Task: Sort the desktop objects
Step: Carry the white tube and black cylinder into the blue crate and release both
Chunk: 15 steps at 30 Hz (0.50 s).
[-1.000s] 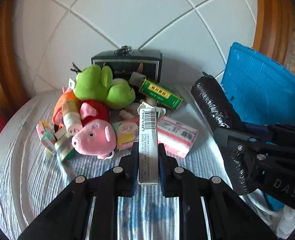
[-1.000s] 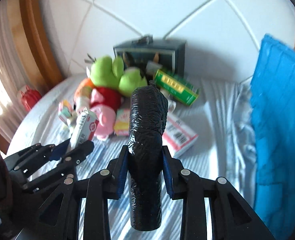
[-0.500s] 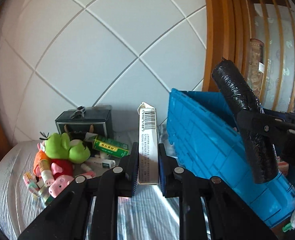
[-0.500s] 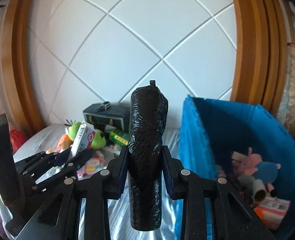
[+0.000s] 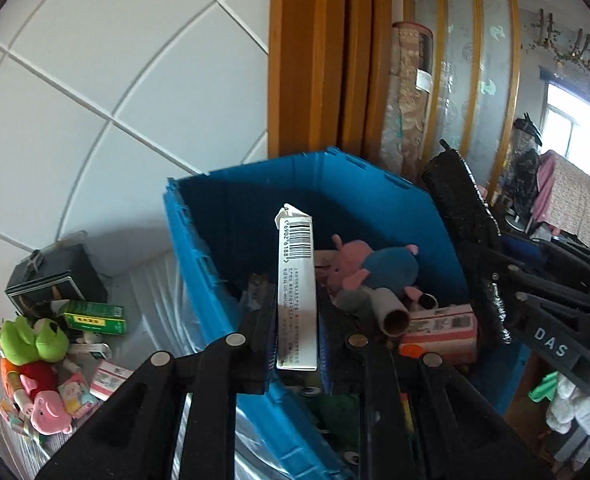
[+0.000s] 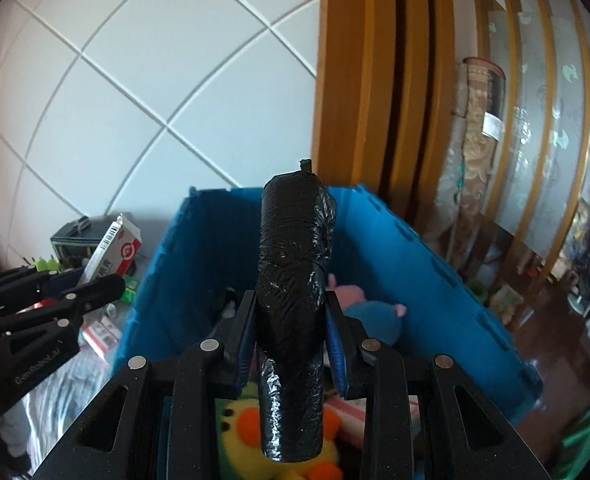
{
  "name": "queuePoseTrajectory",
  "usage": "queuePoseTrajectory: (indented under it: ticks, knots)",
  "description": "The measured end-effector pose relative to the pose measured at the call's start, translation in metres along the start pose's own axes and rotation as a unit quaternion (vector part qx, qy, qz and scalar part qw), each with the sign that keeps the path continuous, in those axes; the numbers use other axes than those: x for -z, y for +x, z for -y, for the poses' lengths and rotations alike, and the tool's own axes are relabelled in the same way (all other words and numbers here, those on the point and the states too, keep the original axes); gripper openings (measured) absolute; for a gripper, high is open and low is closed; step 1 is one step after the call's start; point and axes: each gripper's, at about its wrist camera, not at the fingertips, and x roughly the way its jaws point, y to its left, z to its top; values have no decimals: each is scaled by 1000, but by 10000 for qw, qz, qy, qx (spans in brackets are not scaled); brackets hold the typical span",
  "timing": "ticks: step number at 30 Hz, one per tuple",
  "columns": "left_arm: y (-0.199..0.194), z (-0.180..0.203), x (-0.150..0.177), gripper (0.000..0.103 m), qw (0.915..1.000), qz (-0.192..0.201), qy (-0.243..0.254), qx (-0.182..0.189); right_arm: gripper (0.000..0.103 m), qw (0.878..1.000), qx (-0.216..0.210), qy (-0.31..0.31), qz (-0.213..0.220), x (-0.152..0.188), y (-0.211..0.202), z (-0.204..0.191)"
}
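My left gripper [image 5: 297,316] is shut on a slim white carton [image 5: 297,280] with a barcode, held upright above the open blue crate [image 5: 199,264]. The same carton [image 6: 113,246] shows at the left of the right wrist view. My right gripper [image 6: 291,320] is shut on a black plastic-wrapped roll [image 6: 293,280], also over the crate [image 6: 435,264]. That roll [image 5: 461,216] stands at the right of the left wrist view. Inside the crate lie a pink and blue plush pig [image 5: 371,266], a cardboard tube [image 5: 391,316] and a pink box [image 5: 441,330].
To the left of the crate, on striped cloth, lies a heap: a green plush [image 5: 35,340], a pink pig plush [image 5: 47,404], a green box [image 5: 95,320], small packets and a dark box [image 5: 51,280]. A yellow plush [image 6: 239,428] lies in the crate's near end. A wooden frame [image 5: 315,60] rises behind.
Both grippers have swung from the heap on the cloth to the right and upward, over the blue crate, each still holding its object. The crate's inside has come into view.
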Motion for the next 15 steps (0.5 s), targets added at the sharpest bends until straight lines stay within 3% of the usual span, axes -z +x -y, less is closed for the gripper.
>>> queuePoseTrajectory:
  ticks: [6, 10, 15]
  knots:
    - [51, 43, -8, 17, 9957, -862, 297, 159, 31, 9969, 204, -68, -755, 18, 28, 57]
    - [85, 60, -3, 17, 9857, -1621, 253, 388, 31, 9916, 114, -62, -1283, 32, 50, 80]
    - [114, 81, 8, 17, 9734, -2213, 398, 429, 31, 9813, 161, -45, -1916, 42, 77, 103]
